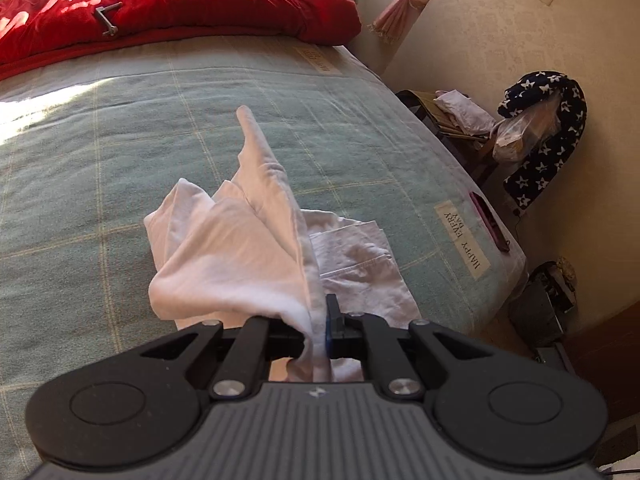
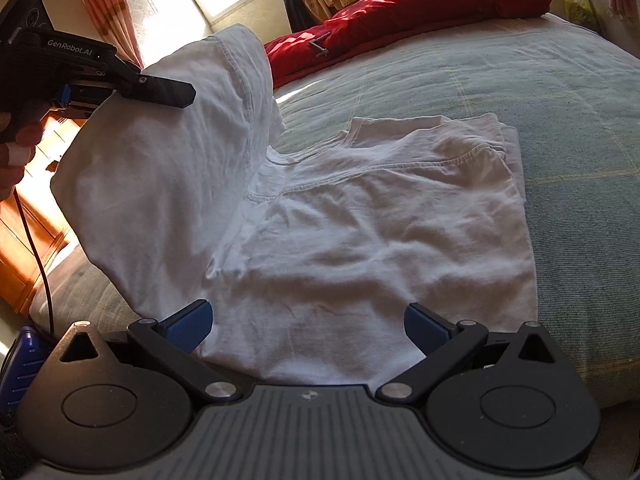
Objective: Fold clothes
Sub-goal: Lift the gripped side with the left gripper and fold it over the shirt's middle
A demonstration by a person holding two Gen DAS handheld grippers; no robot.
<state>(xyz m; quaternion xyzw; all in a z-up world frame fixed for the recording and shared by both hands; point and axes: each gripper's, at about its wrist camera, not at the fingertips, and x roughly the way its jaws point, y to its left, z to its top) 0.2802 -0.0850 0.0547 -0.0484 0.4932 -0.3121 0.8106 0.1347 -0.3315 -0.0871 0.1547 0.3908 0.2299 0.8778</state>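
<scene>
A white T-shirt (image 2: 360,220) lies spread on the pale green bedspread (image 2: 560,100). Its left side is lifted off the bed in a tall fold (image 2: 160,152). My left gripper (image 1: 318,332) is shut on that raised edge of the white T-shirt (image 1: 240,248), and cloth bunches between its fingers. Seen from the right wrist view, the left gripper (image 2: 120,80) hangs high at the left, held by a hand. My right gripper (image 2: 308,320) is open just above the shirt's near hem, its blue pads (image 2: 188,326) wide apart with nothing between them.
A red duvet (image 1: 160,8) is heaped at the head of the bed, with a small metal piece (image 1: 107,20) on it. Beside the bed stand a chair with clothes (image 1: 460,116) and a star-patterned cloth (image 1: 552,136). A pink phone (image 1: 490,222) lies at the bed's edge. A wooden cabinet (image 2: 36,216) stands left.
</scene>
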